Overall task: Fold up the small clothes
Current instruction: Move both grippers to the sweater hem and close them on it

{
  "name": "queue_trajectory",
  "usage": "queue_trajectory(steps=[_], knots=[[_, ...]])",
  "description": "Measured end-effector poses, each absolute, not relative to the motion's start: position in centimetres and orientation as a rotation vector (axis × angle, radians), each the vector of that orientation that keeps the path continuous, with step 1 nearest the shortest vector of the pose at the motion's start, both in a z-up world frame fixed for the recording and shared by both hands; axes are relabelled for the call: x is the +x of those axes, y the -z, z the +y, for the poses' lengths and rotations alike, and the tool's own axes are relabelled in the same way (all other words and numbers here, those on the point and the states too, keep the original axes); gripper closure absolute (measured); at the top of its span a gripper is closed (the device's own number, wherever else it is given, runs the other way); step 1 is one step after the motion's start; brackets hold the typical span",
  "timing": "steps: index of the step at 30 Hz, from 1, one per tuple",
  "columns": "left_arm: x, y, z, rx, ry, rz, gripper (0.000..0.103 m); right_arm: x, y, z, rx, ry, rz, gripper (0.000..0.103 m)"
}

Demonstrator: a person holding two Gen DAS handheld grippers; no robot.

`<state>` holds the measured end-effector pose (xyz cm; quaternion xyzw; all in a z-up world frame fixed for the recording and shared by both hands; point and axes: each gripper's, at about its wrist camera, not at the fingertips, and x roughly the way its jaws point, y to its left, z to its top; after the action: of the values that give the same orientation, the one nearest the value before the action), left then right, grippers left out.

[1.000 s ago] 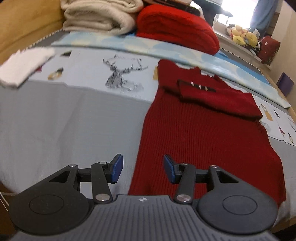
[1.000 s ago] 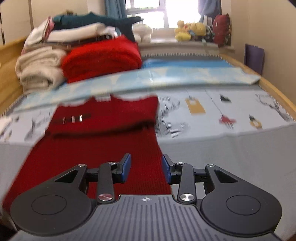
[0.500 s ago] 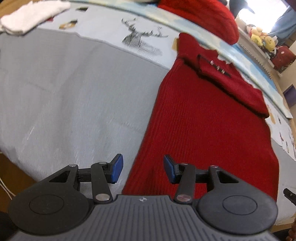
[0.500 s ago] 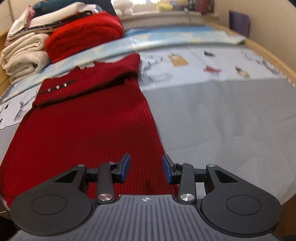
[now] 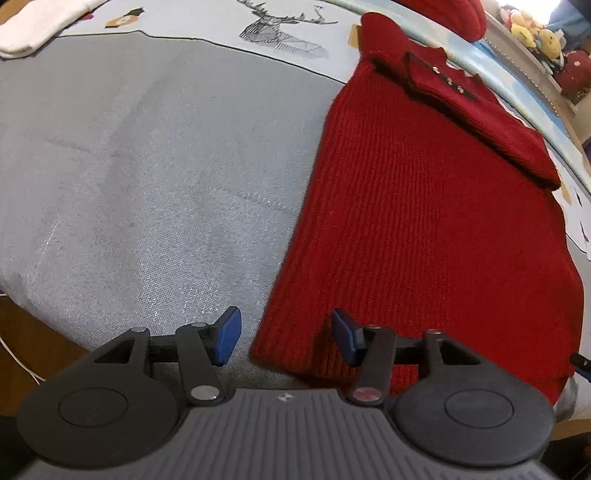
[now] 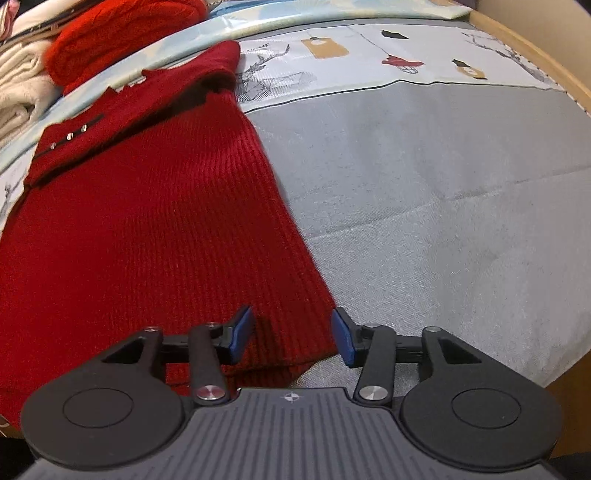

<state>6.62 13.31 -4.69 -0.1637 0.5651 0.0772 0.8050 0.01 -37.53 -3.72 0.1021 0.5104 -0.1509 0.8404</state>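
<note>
A dark red ribbed knit dress [image 5: 424, 206] lies flat on the grey bed cover, with its sleeves folded across the chest and small metal buttons near the collar. It also shows in the right wrist view [image 6: 147, 229]. My left gripper [image 5: 284, 338] is open, low over the dress's near left hem corner, which lies between its blue pads. My right gripper [image 6: 291, 338] is open, low over the near right hem corner, which lies between its pads. Neither holds cloth.
The grey bed cover [image 5: 147, 166] has a printed pale-blue band at the far side [image 6: 388, 55]. A folded bright red knit [image 6: 122, 40] and cream folded clothes [image 6: 14, 96] are stacked at the back. A white cloth [image 5: 33, 22] lies far left. The wooden bed edge [image 6: 554, 77] runs on the right.
Both grippers have tilted down and moved toward the near hem of the dress, one over each bottom corner. Both stayed open.
</note>
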Motion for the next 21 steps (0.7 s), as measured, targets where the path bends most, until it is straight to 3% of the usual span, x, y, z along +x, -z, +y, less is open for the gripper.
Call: queue_trajectory(steps=[14,17,18,20,21], knots=[[7.0,5.0,12.4,-0.324,-0.158,1.21,0.044,0.3,4.6,-38.1,0.201,0.353,1.112,0.05],[6.8,4.9,12.2,-0.311,-0.139,1.209,0.052,0.4,4.7,-37.7,0.179,0.335,1.12,0.049],[6.8,4.8,12.0,-0.305,-0.125,1.21,0.059,0.4,4.7,-37.8,0.183,0.335,1.121,0.049],[6.9,4.8,11.8,-0.295,-0.108,1.211,0.068,0.3,4.6,-37.8,0.195,0.327,1.119,0.058],[6.9,4.8,11.7,-0.288,-0.105,1.209,0.071,0.3,4.6,-37.8,0.202,0.311,1.117,0.071]])
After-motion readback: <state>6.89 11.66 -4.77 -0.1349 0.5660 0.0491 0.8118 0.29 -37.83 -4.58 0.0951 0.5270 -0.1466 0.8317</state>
